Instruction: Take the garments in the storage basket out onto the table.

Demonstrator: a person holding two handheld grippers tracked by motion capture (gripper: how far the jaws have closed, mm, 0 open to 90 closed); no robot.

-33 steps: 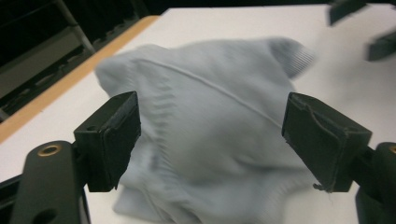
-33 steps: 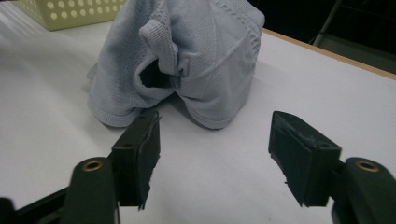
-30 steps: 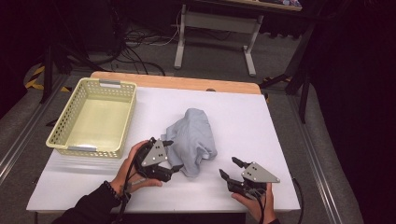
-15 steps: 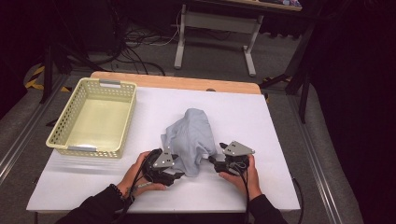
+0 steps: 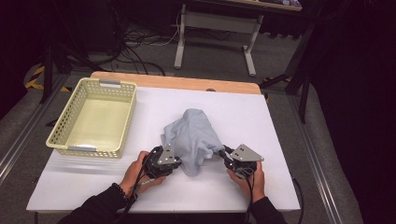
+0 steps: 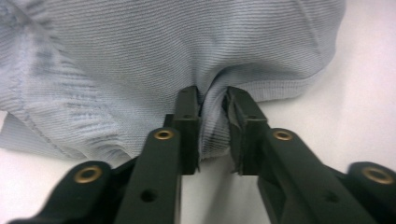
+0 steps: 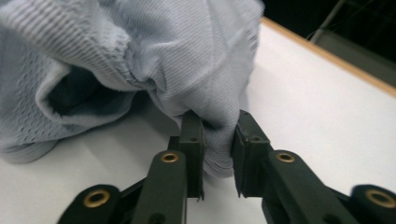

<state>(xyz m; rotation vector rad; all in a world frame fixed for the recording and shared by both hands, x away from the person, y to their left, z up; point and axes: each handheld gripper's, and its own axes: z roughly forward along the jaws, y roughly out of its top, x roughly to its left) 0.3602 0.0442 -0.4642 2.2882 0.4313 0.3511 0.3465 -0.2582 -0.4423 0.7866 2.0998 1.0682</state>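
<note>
A pale grey-blue knit garment lies crumpled in a soft heap on the white table, a little toward six o'clock of the table's middle. It is bunched and domed rather than flat, with folds running toward its near edge. Close up, the fabric shows a fine ribbed weave, and one fold of its hem is drawn into a narrow pinched ridge at its seven o'clock corner. At its four o'clock side another fold is gathered the same way (a dark hollow opens beside it, showing a mesh-like inner face).
</note>
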